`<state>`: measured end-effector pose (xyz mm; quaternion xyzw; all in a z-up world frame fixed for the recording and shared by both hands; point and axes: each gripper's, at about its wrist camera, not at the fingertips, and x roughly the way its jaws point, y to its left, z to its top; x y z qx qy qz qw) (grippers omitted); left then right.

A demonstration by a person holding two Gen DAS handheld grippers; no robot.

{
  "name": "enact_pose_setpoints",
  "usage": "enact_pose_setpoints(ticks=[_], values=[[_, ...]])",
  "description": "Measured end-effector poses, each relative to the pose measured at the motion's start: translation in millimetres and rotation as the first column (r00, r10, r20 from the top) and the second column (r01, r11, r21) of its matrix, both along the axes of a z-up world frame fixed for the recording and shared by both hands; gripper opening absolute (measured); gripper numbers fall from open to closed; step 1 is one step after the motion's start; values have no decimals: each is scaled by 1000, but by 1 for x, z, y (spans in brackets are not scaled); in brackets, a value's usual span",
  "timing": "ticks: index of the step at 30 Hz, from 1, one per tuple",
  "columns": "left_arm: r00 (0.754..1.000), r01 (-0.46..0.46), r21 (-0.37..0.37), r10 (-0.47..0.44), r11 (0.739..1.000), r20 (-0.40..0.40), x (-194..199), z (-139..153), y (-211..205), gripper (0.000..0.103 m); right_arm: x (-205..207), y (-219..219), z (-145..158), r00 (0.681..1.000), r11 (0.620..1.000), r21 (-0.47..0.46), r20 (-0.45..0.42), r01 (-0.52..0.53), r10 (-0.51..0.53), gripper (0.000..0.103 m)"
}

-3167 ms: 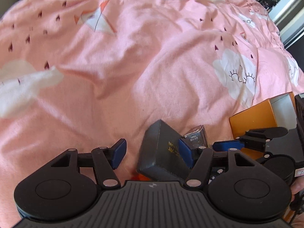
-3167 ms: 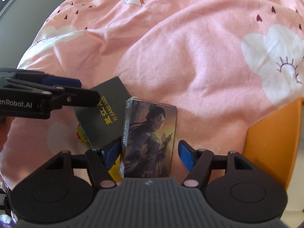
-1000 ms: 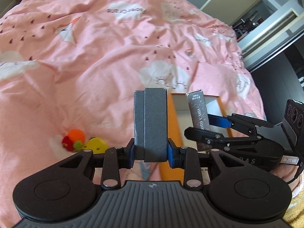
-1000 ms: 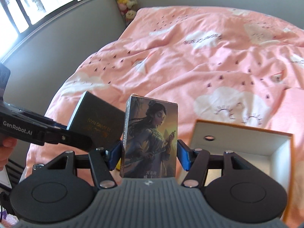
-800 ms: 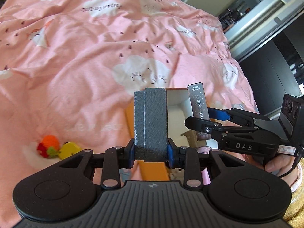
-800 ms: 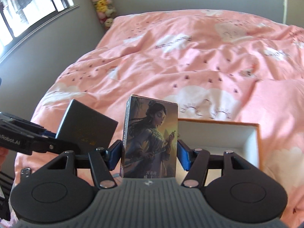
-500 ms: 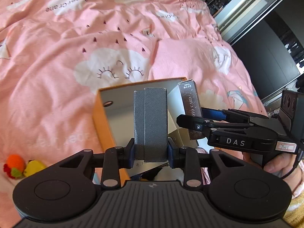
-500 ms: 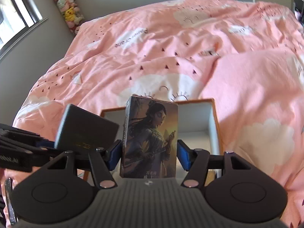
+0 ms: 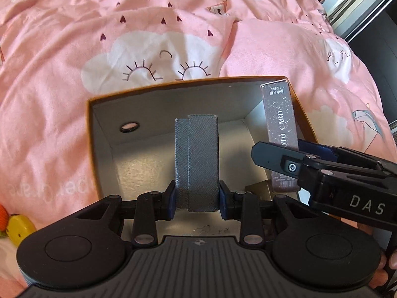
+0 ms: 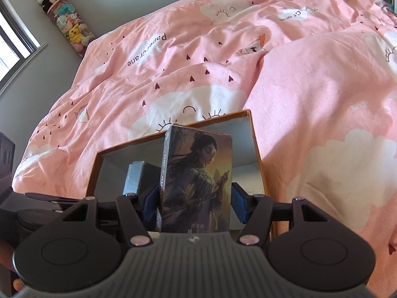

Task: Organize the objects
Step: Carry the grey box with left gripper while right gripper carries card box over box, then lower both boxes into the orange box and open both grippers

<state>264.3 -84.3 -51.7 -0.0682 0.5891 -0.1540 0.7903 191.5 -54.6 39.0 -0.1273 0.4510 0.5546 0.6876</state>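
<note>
My left gripper is shut on a dark grey textured box and holds it upright over the open orange cardboard box. My right gripper is shut on a photo card box with a painted woman on its front, held upright over the same orange box. In the left wrist view the card box shows edge-on at the orange box's right side, with the right gripper's fingers around it. The grey box shows in the right wrist view, left of the card box.
The orange box lies on a pink duvet with cloud prints. A yellow and orange toy lies on the duvet left of the box. A tube of plush toys stands by the wall.
Both grippers have carried their boxes from over the duvet to over the open orange box and come closer to it. Both stay shut on their boxes.
</note>
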Motion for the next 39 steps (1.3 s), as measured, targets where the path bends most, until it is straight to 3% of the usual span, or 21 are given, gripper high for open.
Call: enact_pose_setpoints(ticks=[3,9,15,20,25,32,35,39], values=[[998,-25,-19,24,1000,-56,5,-12,-1,36,2,2,-3,1000,1000,-2,-4,-11,11,63],[997,-27,-14,26,1000,-75,8,-24,-5,37,3,4,-2,1000,1000,-1,1,-25,25,63],[997,31,29,-29,999,-67,5,-16,-7,53,-1,5,0,998,999,-17,51,-42,43,63],[989,138,166,-145,976,29,-2,4,-15,53,-4,6,-2,996,998,-31,64,-53,55,63],[981,144,271,-173,952,85,-3,15,-11,51,-10,12,-4,995,997,-44,74,-64,67,63],[976,119,175,-148,977,162,-7,38,20,51,-20,23,-7,993,995,-76,92,-72,78,63],[970,67,108,-90,992,226,-9,50,38,51,-31,28,-9,984,991,-101,147,-90,104,63],[961,-9,55,-7,998,278,-10,62,60,51,-39,39,-16,984,985,-152,144,-84,107,63]])
